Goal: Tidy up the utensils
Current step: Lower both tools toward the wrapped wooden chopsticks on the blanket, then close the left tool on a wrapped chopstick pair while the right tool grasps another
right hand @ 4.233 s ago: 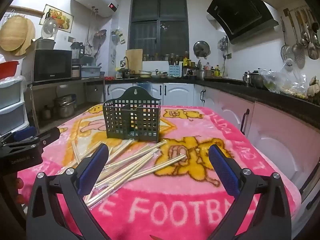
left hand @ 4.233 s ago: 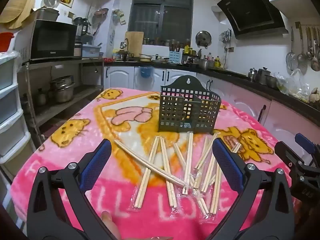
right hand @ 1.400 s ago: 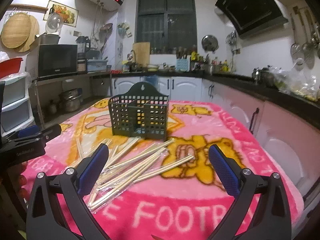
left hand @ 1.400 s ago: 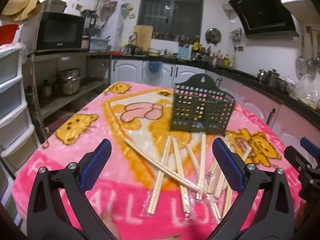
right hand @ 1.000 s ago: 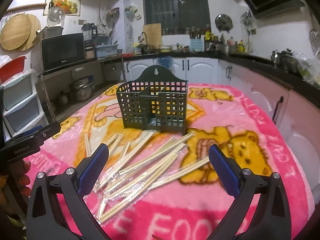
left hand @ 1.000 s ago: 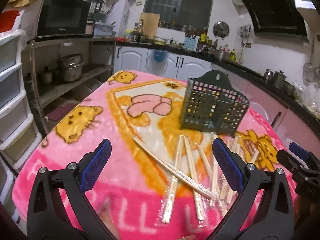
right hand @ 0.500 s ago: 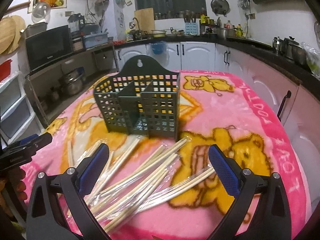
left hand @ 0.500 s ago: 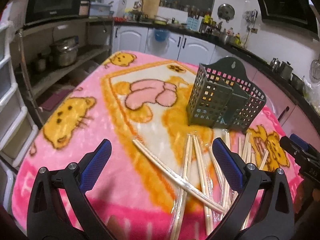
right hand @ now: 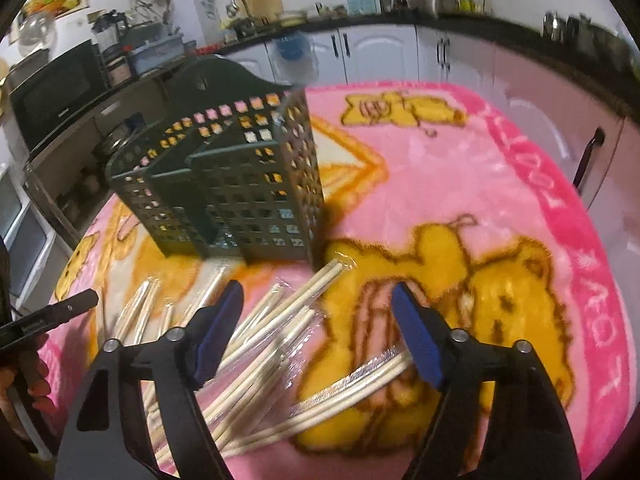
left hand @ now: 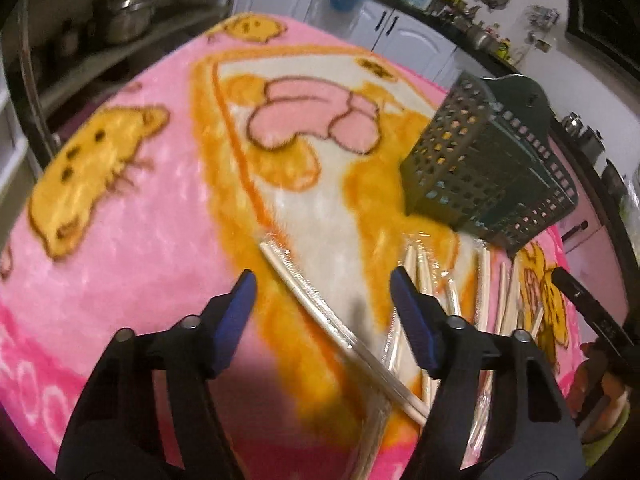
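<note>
Several pairs of wooden chopsticks in clear wrappers lie scattered on a pink cartoon blanket in front of a dark green perforated utensil holder. My left gripper hovers low over one diagonal wrapped pair. Its jaws are closing with that pair between them, and the pads are not touching it. My right gripper hangs over the right end of the pile, jaws closing around a slanted wrapped pair, also without contact. A further wrapped pair lies under its right finger.
The right gripper shows at the right edge of the left wrist view. The left gripper and a hand show at the left edge of the right wrist view. White cabinets and counters ring the table.
Both grippers have come forward and down toward the chopsticks, tilting more steeply. Both pairs of jaws have narrowed from wide open. The holder and chopsticks have not moved.
</note>
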Tool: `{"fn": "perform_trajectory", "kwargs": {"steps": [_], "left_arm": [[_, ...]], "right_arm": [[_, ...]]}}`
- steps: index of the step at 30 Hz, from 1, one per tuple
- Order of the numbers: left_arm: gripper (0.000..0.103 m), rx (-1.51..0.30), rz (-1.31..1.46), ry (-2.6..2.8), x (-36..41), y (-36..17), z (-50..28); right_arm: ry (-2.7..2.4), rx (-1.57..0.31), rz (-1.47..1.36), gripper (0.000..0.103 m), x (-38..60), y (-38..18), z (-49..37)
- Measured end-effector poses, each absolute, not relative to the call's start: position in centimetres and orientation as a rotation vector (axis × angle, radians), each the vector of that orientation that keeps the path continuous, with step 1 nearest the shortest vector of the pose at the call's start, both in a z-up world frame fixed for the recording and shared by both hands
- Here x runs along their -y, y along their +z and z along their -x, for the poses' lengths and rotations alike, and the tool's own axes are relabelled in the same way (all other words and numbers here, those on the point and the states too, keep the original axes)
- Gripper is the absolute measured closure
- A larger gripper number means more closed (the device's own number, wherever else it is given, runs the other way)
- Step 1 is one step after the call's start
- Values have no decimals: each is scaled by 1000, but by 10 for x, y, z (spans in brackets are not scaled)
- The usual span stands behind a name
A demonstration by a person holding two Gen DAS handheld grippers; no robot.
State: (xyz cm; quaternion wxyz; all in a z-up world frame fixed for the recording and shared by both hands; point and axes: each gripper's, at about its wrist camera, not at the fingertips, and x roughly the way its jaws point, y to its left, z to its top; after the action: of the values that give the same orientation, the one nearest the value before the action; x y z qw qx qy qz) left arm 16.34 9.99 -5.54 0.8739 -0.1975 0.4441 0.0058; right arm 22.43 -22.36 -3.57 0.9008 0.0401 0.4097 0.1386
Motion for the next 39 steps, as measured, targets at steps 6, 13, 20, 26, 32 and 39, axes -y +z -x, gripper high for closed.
{"fn": "perform_trajectory", "kwargs": {"steps": [6,13,20,26,32,39], "left_arm": [[51,-973,470,20,-109,-67,-178],[62,-997,457,41,-115,-67,-193],[83,-992,410,79,-118,-69,-205],[90,-982,379,92,-118,-70,-210],[96,-983,368,86,-119,-66,-210],[98,-914,390,31,-117,-43,-208]], "right_arm": [[314,-966,-156,47,228,-57,-254],[297,-1018,-196,53,230,-70,-276],[251,-1045,-154,61,223,-72,-285],[274,-1019,-165,83,219,-70,-277],[287,-1003,-200,91,220,-66,-266],[352,-960,-296,95,237,-49,-254]]}}
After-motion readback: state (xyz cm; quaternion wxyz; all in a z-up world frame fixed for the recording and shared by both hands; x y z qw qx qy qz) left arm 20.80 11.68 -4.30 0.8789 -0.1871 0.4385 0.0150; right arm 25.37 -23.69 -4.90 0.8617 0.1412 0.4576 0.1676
